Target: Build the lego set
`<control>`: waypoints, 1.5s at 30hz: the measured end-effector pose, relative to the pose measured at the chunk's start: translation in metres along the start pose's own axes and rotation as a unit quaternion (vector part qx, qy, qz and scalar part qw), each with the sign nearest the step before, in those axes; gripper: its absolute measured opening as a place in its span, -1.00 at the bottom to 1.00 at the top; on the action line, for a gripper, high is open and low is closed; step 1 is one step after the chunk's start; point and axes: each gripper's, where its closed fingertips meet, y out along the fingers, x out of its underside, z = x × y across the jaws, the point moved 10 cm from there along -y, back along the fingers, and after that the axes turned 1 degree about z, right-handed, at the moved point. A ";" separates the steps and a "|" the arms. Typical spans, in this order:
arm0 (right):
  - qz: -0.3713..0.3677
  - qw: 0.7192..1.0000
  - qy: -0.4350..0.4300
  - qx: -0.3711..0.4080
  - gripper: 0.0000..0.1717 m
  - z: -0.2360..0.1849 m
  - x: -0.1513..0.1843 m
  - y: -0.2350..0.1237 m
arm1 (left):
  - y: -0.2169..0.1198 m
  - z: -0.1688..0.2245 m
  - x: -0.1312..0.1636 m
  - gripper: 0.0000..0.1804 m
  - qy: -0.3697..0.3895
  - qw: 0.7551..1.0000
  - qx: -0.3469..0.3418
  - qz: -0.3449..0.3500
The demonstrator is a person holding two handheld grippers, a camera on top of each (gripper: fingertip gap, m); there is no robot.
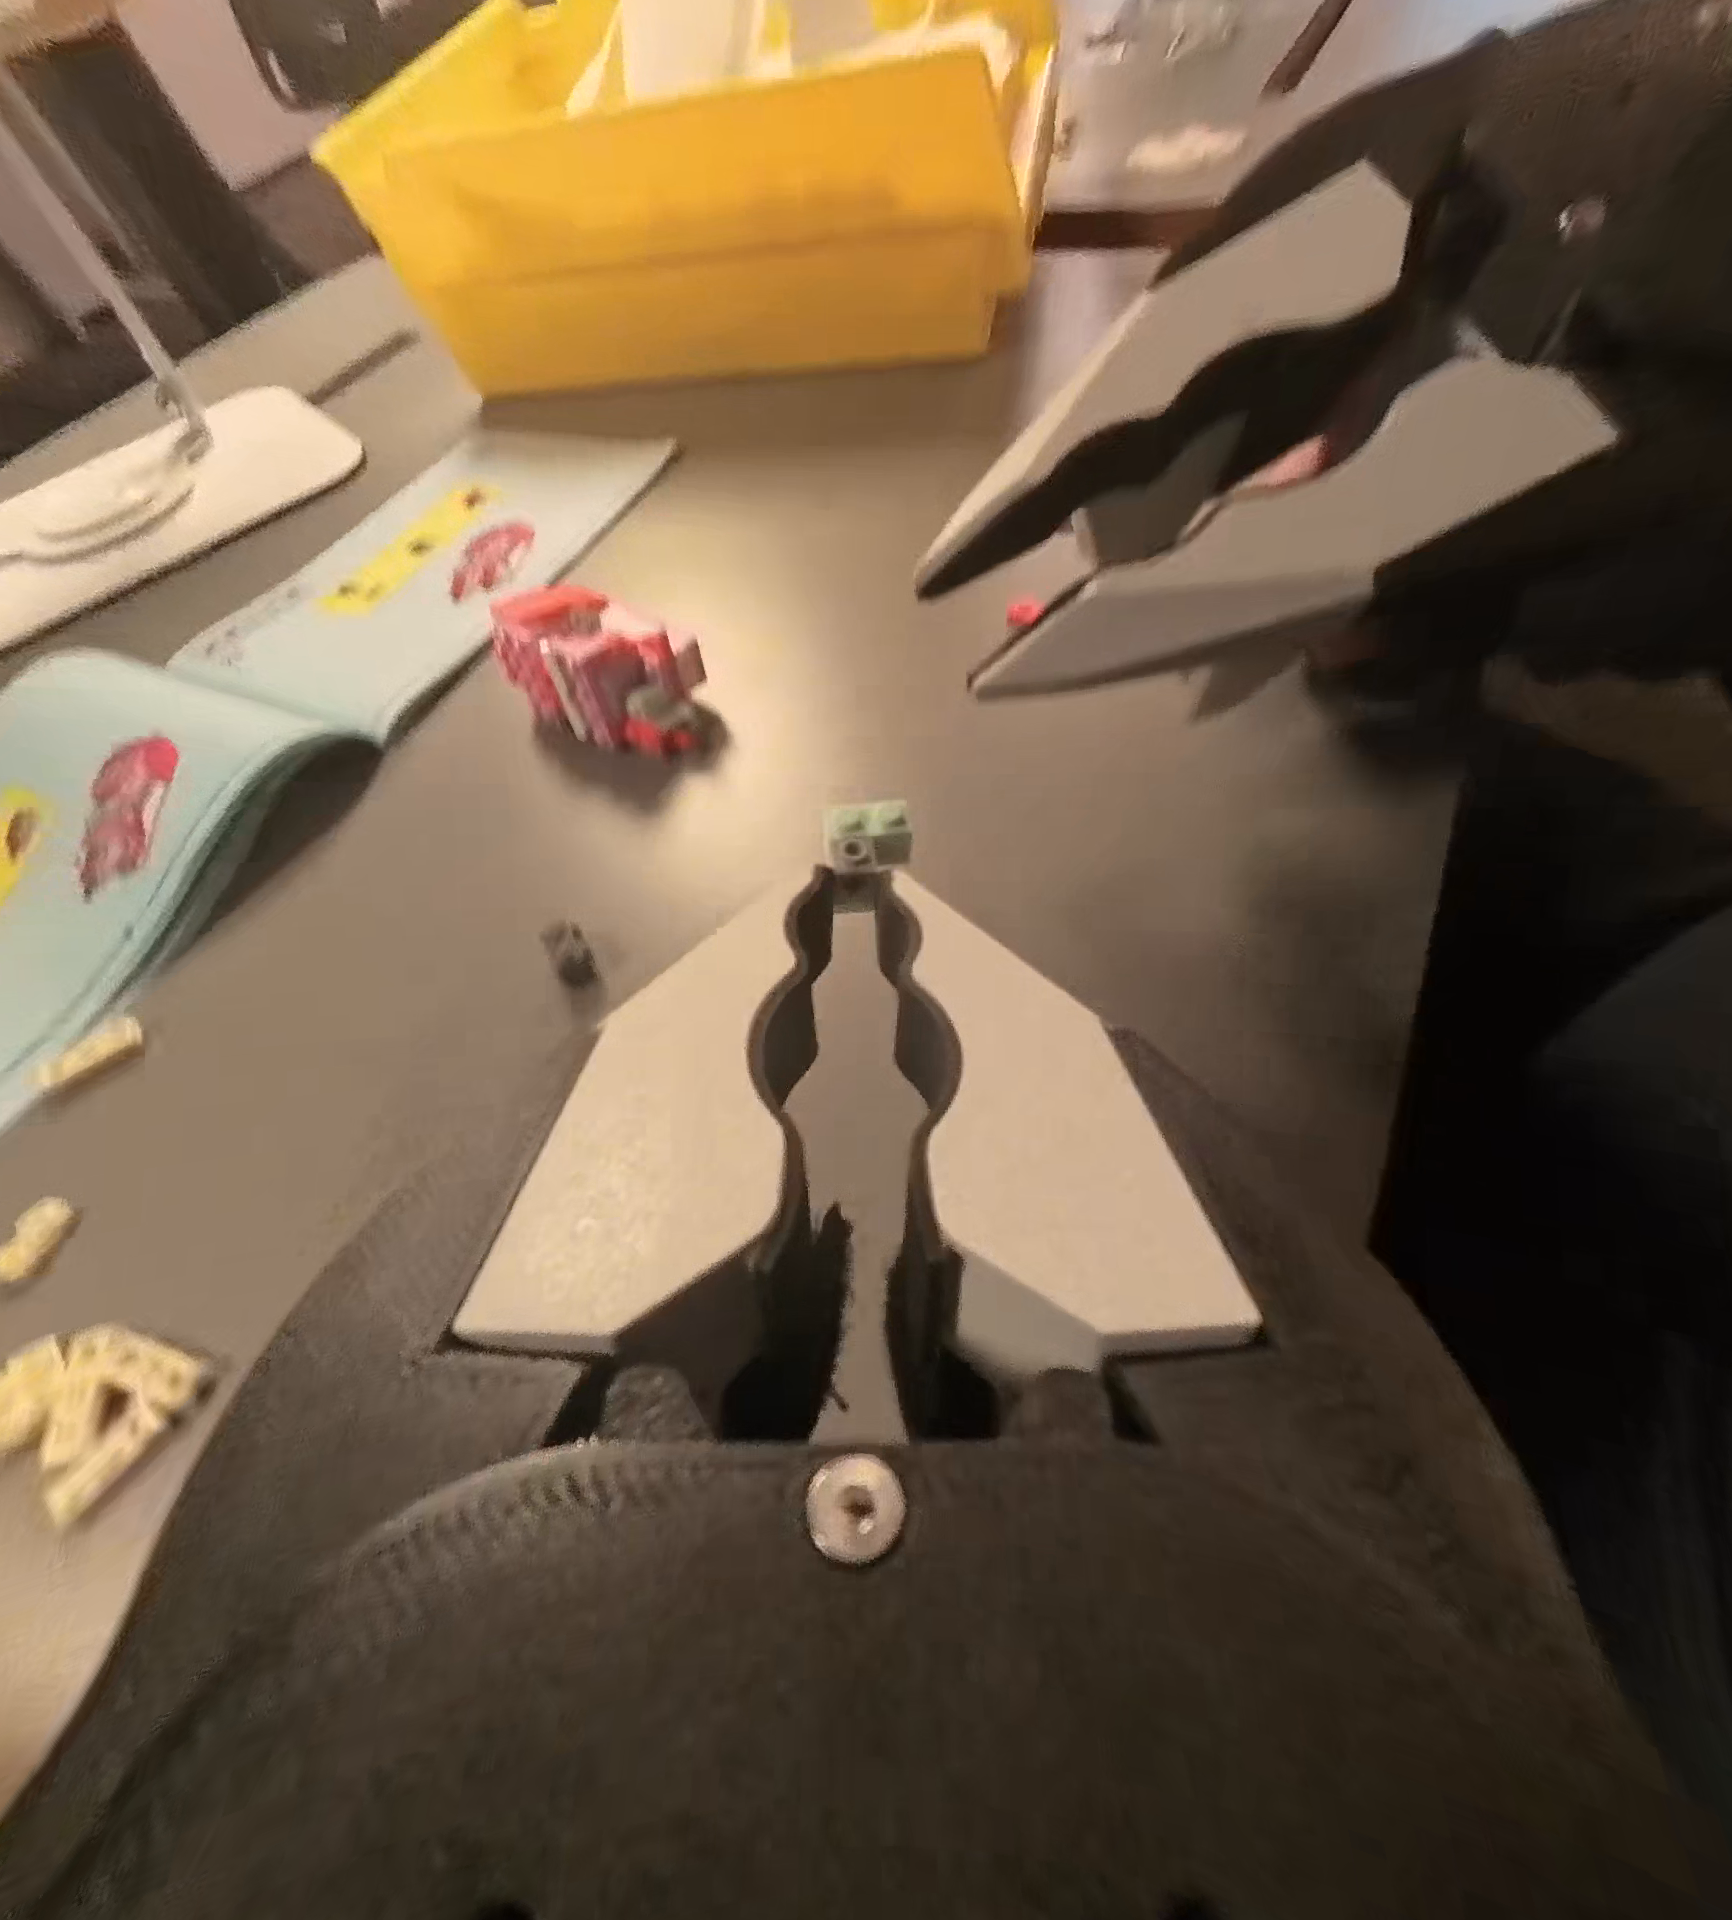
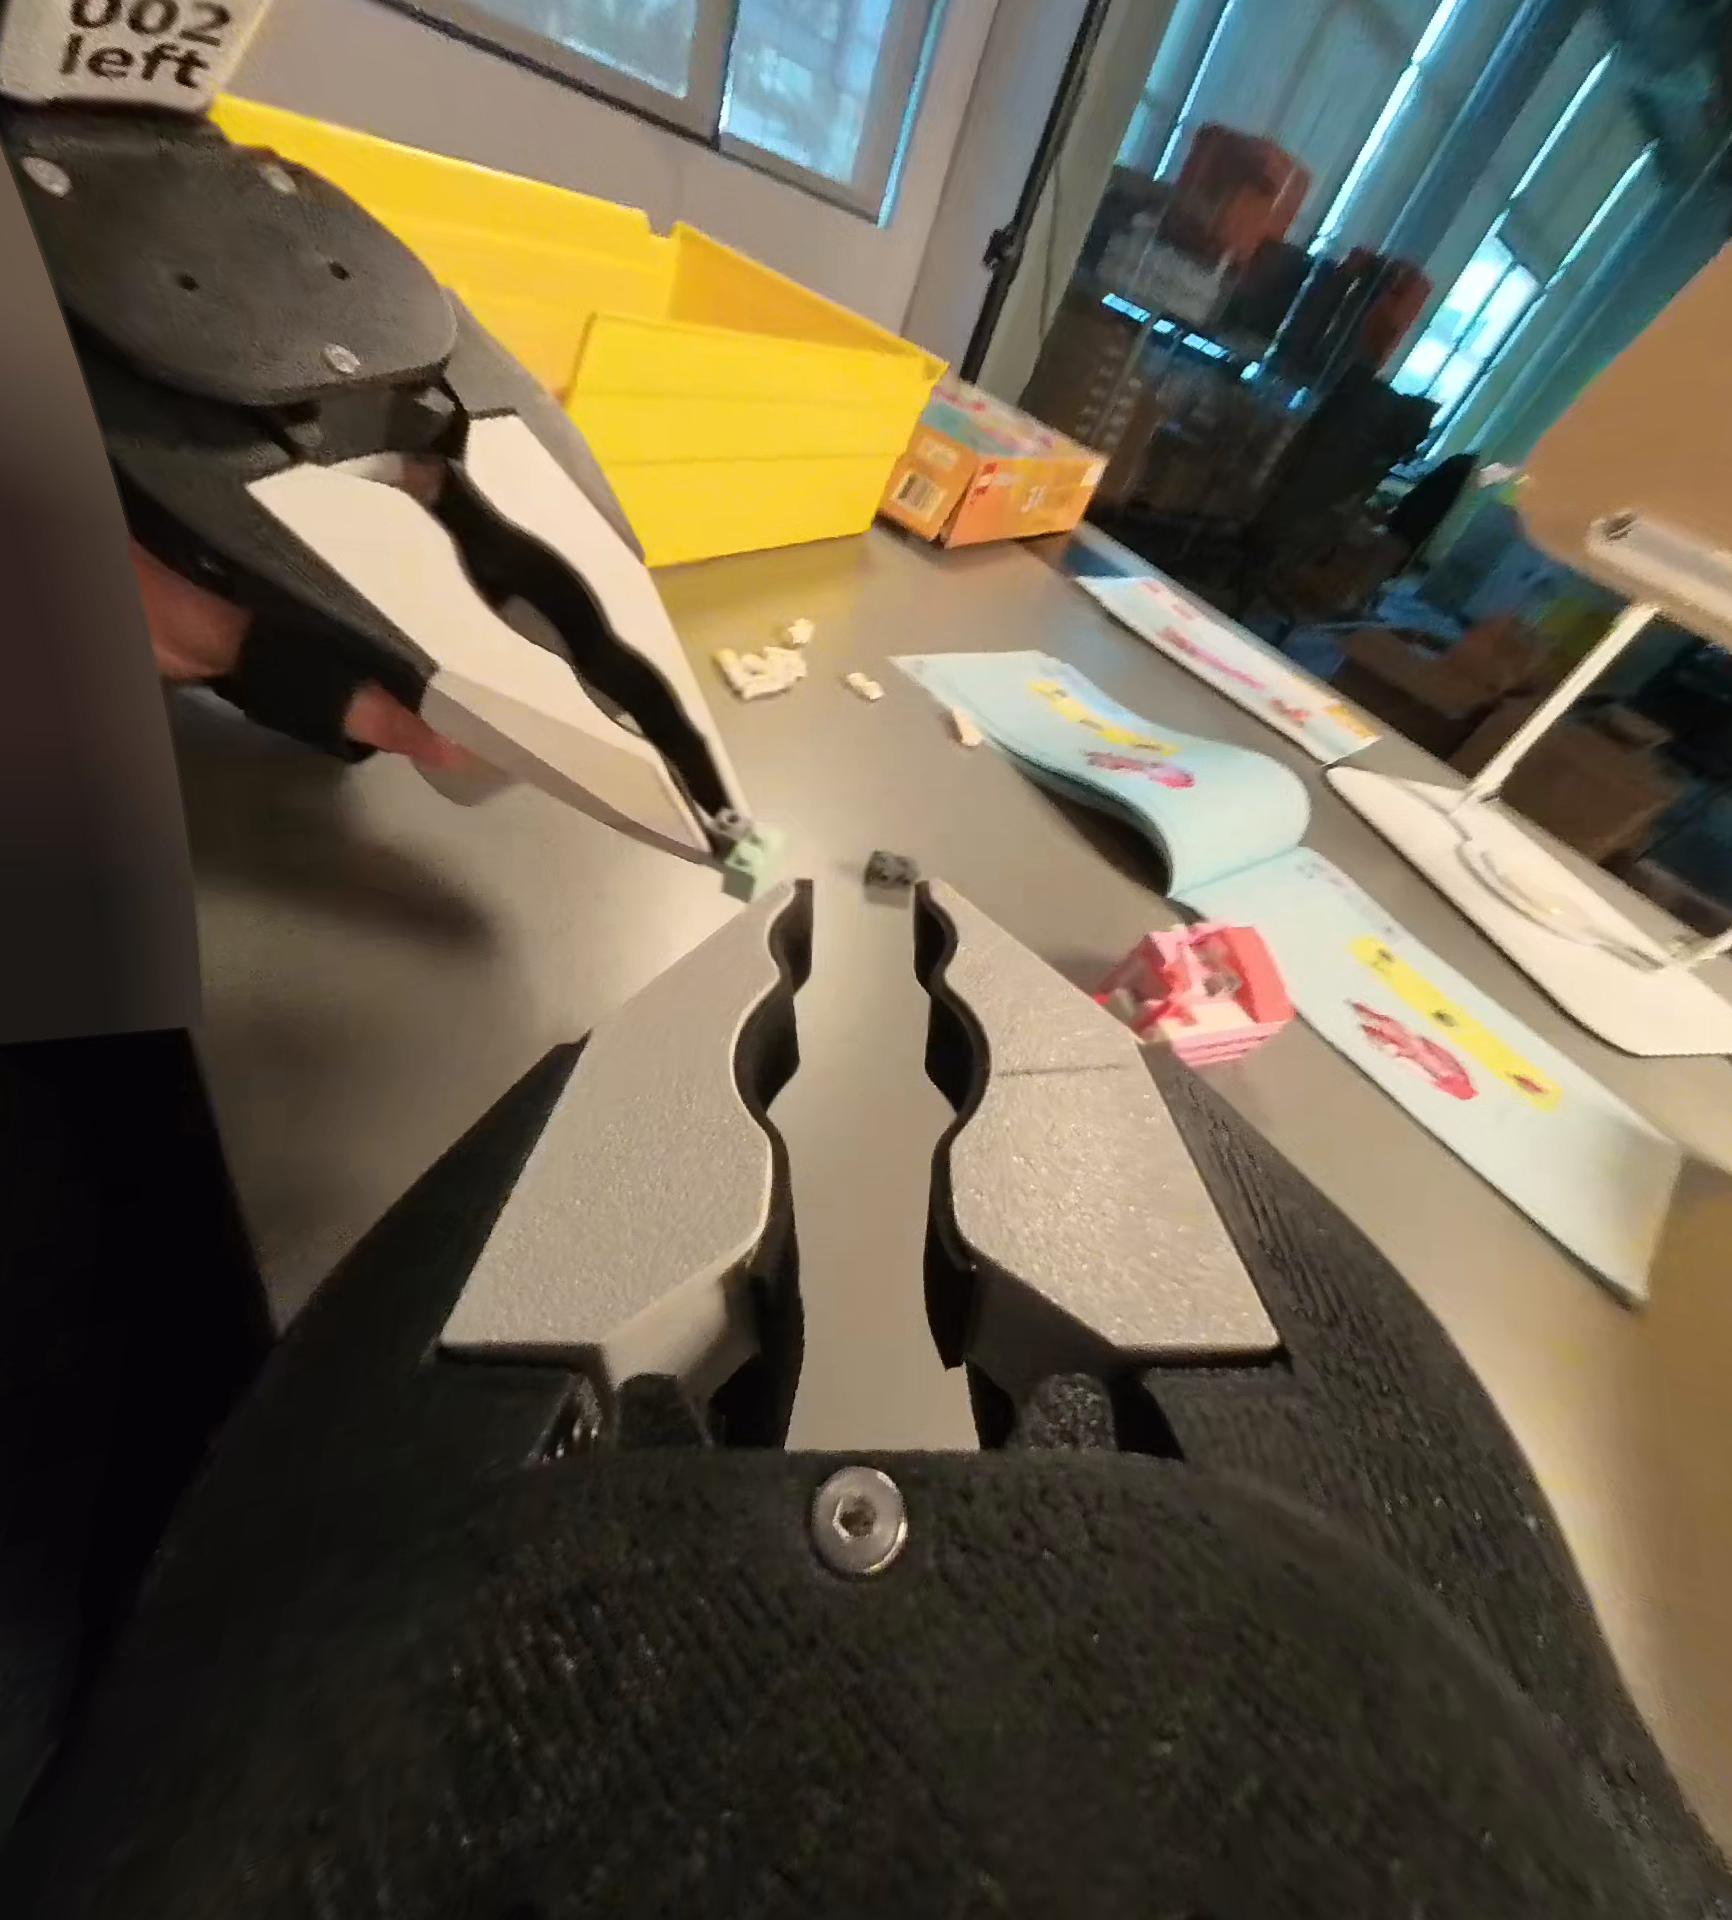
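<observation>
My left gripper (image 1: 857, 896) is shut on a small grey-and-green brick piece (image 1: 872, 836). Its fingertips pinch the grey lower part and the pale green brick sticks out ahead. In the right wrist view the left gripper (image 2: 727, 831) holds this green piece (image 2: 750, 864) low over the dark table (image 2: 529, 987). My right gripper (image 2: 862, 891) is open with nothing between its fingers. A small dark brick (image 2: 891, 868) lies on the table just ahead of its tips, and also shows in the left wrist view (image 1: 571, 951). The right gripper (image 1: 961, 634) shows at the upper right there.
A pink-and-red brick model (image 1: 597, 670) (image 2: 1200, 992) stands beside an open light-blue booklet (image 1: 114, 790) (image 2: 1205, 779). Cream bricks (image 1: 83, 1392) (image 2: 763, 665) lie loose. A yellow bin (image 1: 696, 229) (image 2: 737, 436), an orange box (image 2: 987, 478) and a white stand base (image 2: 1527, 914) sit farther off.
</observation>
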 end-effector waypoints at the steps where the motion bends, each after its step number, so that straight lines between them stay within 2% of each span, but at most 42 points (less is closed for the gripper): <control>1: -0.007 1.000 0.008 -0.014 -0.79 -0.001 0.000 0.001 | -0.006 0.002 0.005 -0.92 -0.011 1.000 0.005 -0.008; 6: -0.042 0.995 0.034 -0.088 -0.78 -0.010 -0.001 0.009 | -0.024 0.010 0.013 -0.92 -0.041 0.999 0.022 0.008; 14: -0.053 0.992 0.030 -0.110 -0.78 -0.016 -0.002 0.015 | -0.019 0.008 0.015 -0.92 -0.040 0.999 0.027 -0.018; 28: -0.041 0.996 0.063 -0.039 -0.80 -0.003 -0.002 0.016 | 0.012 -0.005 -0.001 -0.92 -0.015 0.999 -0.006 0.036; 32: -0.041 0.998 0.053 -0.021 -0.80 -0.002 -0.001 0.017 | 0.012 -0.008 -0.004 -0.92 -0.018 0.998 -0.015 0.063; 45: -0.024 0.999 0.041 0.014 -0.90 0.000 -0.003 0.020 | 0.015 -0.002 -0.007 -0.92 0.021 0.996 -0.002 0.084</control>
